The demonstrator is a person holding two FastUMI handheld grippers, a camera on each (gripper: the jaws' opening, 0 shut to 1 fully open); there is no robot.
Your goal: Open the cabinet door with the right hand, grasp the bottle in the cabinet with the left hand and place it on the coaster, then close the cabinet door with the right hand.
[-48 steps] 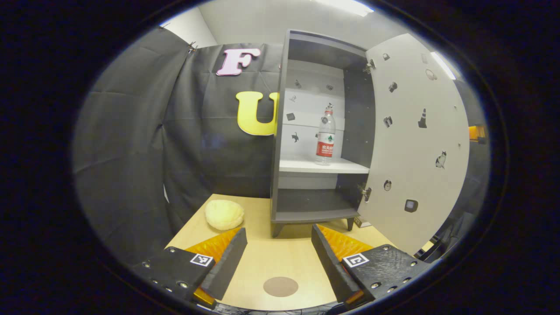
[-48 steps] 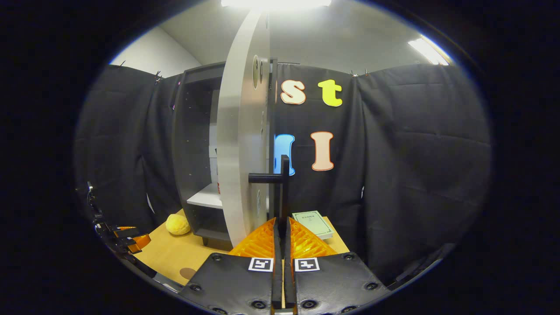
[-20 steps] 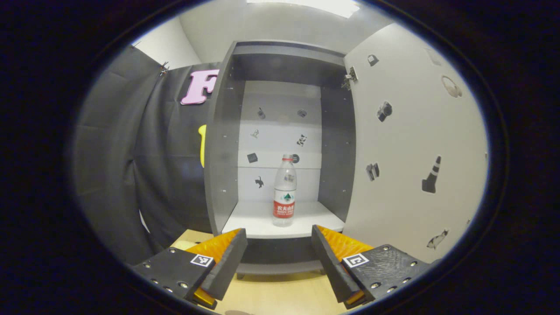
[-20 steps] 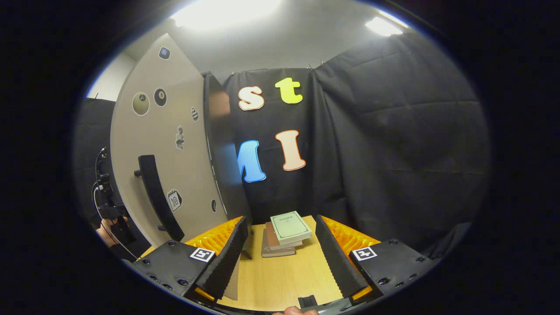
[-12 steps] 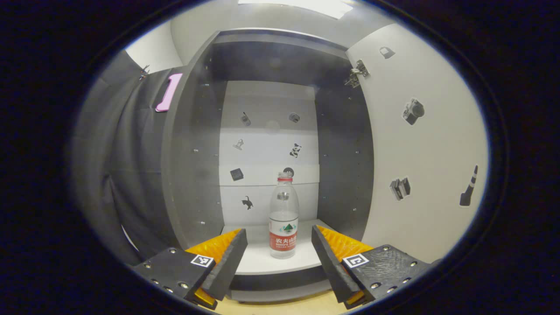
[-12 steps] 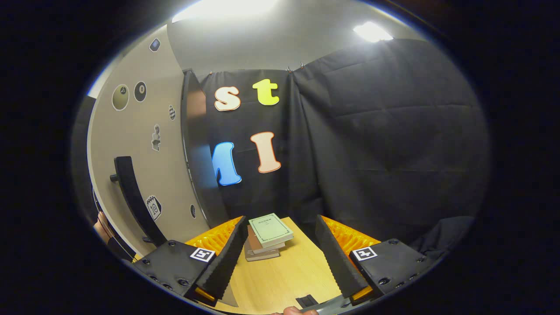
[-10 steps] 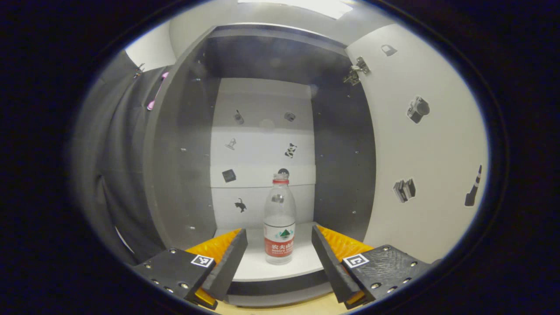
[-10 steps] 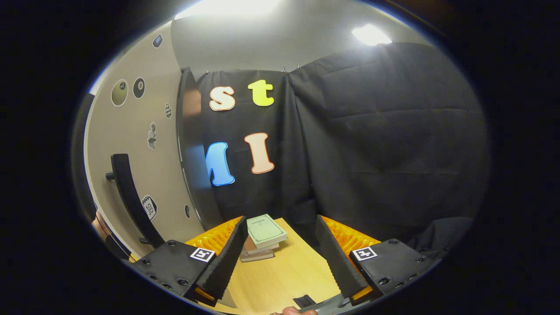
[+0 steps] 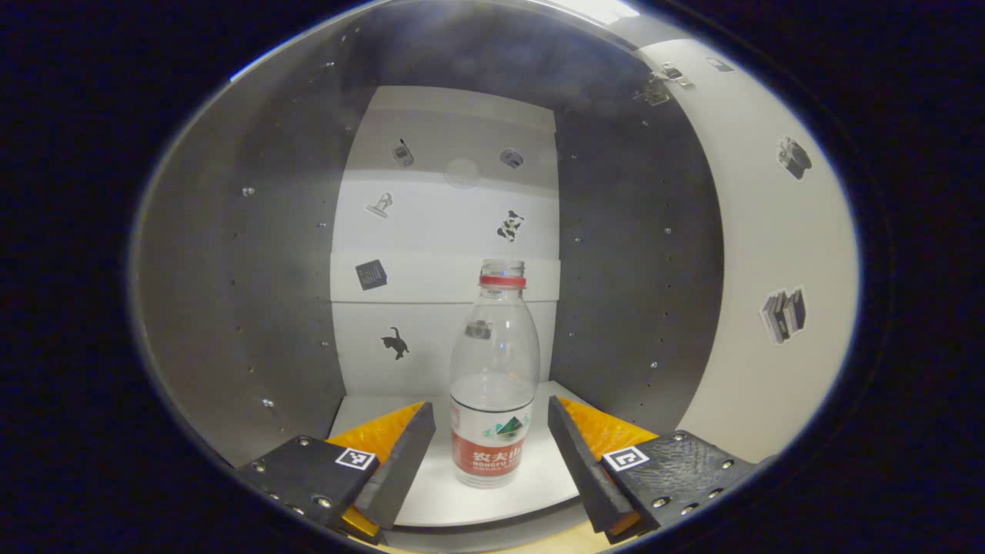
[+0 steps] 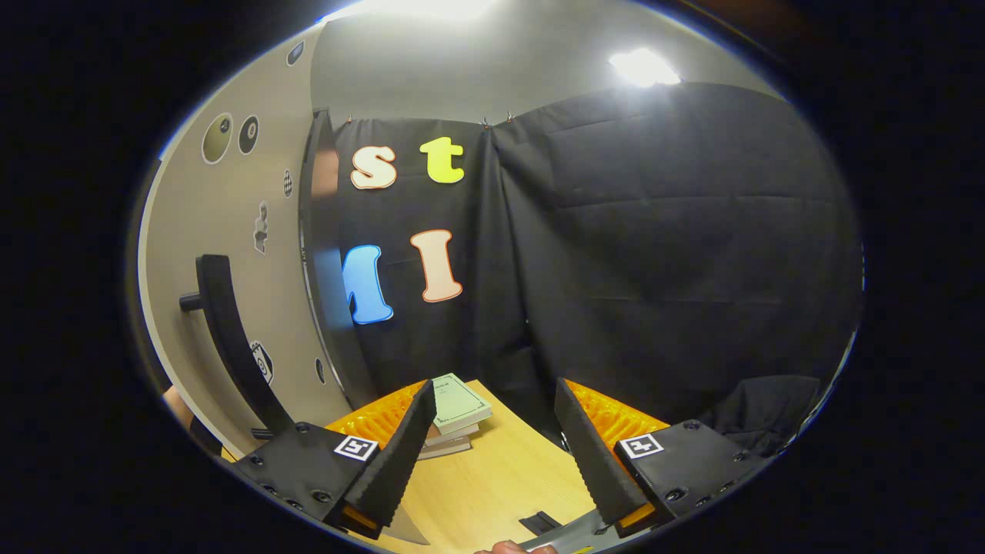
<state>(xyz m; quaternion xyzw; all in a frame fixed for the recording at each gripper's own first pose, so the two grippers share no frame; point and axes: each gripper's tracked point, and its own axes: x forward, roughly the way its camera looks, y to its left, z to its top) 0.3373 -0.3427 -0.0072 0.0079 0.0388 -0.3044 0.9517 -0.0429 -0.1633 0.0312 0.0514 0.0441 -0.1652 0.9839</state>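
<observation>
Since 0.5 s ago the left gripper [image 9: 491,454] has moved deeper into the cabinet [image 9: 254,269]; the bottle [image 9: 493,377] looms larger and now stands between the spread fingers, with a gap on each side. Jaws wide, nothing clamped. Bottle upright on the white shelf [image 9: 431,500], clear plastic, red collar, red and white label; cap top hard to make out against the pale back panel. The open cabinet door [image 9: 777,269] stands to the right.

Right gripper [image 10: 488,454] has swung slightly right since then: door handle [image 10: 231,338] and outer face of the door sit further toward the left edge. Jaws wide apart, empty, held over the wooden counter [image 10: 492,477].

Surroundings: grey cabinet side walls with rows of peg holes, small stickers on back panel and door. Stack of books [image 10: 454,419] on the counter near the booth's black cloth, partly hidden behind the right gripper's left finger. Ceiling lights blown out. Fingertip cut off at bottom edge of right gripper view.
</observation>
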